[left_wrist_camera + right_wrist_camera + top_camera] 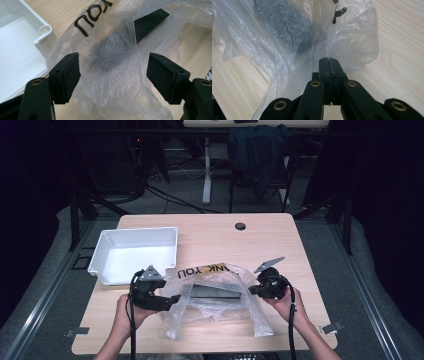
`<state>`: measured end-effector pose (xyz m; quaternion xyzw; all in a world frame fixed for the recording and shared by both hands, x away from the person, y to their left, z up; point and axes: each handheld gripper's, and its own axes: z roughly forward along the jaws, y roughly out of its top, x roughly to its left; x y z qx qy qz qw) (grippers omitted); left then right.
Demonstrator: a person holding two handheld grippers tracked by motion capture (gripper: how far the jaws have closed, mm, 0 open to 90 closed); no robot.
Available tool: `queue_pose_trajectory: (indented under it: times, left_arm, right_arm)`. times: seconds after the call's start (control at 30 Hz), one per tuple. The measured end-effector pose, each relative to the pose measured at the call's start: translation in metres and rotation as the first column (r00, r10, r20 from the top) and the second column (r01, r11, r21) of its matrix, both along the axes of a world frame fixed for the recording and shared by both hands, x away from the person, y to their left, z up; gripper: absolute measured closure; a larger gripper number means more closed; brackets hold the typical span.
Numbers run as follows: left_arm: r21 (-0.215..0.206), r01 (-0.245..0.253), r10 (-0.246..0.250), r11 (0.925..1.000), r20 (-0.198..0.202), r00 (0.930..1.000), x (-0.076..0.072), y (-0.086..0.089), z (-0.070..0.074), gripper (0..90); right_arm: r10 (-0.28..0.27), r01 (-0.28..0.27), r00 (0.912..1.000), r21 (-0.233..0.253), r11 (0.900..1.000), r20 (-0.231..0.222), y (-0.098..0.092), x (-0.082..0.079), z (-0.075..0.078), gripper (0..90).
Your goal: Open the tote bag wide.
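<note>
We see the clear plastic bag (215,297) lying near the surface's front edge, a dark flat item, perhaps a box, inside. Our right gripper (329,65) pinches its film, jaws together; left gripper (113,75) jaws apart around it.

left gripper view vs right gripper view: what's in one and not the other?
Left gripper view: the left gripper with jaws open around the bag, a corner of the white bin, and the flat black item's bare end. Right gripper view: the right gripper shut on the bag's film. Both: clear bag with black lettering, a dark shape inside, the wooden table.
</note>
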<state>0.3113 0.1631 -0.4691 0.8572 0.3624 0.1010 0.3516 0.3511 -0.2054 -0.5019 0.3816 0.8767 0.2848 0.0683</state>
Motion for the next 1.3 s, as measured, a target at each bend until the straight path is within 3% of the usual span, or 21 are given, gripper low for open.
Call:
queue_pose_trajectory:
  times: [0.17, 0.3, 0.4, 0.5, 0.67, 0.77, 1.03, 1.3]
  left_arm:
    - [0.018, 0.023, -0.023, 0.9996, -0.017, 0.9996, 0.003, -0.013, -0.006, 27.8]
    - [0.065, 0.033, -0.032, 0.9974, -0.026, 0.9991, 0.005, -0.021, -0.013, 37.6]
    - [0.116, 0.03, -0.027, 0.9928, -0.023, 0.9994, 0.004, -0.029, -0.02, 43.8]
    - [0.123, 0.037, -0.033, 0.9917, -0.028, 0.999, 0.005, -0.031, -0.024, 51.4]
    - [0.097, 0.025, -0.02, 0.9949, -0.046, 0.9987, 0.011, -0.029, -0.03, 59.5]
    - [0.084, 0.017, -0.013, 0.9964, -0.05, 0.9986, 0.012, -0.026, -0.032, 59.5]
    - [0.073, 0.014, -0.01, 0.9973, -0.057, 0.9983, 0.012, -0.026, -0.034, 58.9]
    - [0.068, 0.01, -0.007, 0.9976, -0.056, 0.9984, 0.013, -0.026, -0.035, 58.0]
  right_arm:
    - [0.005, -0.005, 0.9999, -0.002, 1.0, 0.012, 0.002, 0.0, 0.0, 90.0]
    - [0.0, 0.001, 0.9998, -0.01, 1.0, 0.021, 0.003, 0.0, 0.0, 89.9]
    - [-0.002, 0.004, 0.9992, -0.045, 0.999, 0.039, 0.004, 0.0, -0.004, 89.7]
    - [-0.009, 0.011, 0.9996, -0.053, 0.999, 0.027, 0.005, 0.001, -0.008, 88.5]
    - [-0.011, 0.011, 0.9996, -0.032, 0.999, 0.026, 0.003, 0.001, -0.006, 84.4]
    - [-0.011, 0.012, 0.9995, -0.013, 1.0, 0.028, 0.001, 0.0, -0.002, 78.8]
    - [-0.041, 0.038, 0.9975, 0.045, 0.998, 0.058, -0.007, -0.008, 0.019, 49.6]
    - [-0.029, 0.017, 0.9928, 0.098, 0.995, 0.116, -0.008, -0.024, 0.037, 33.8]
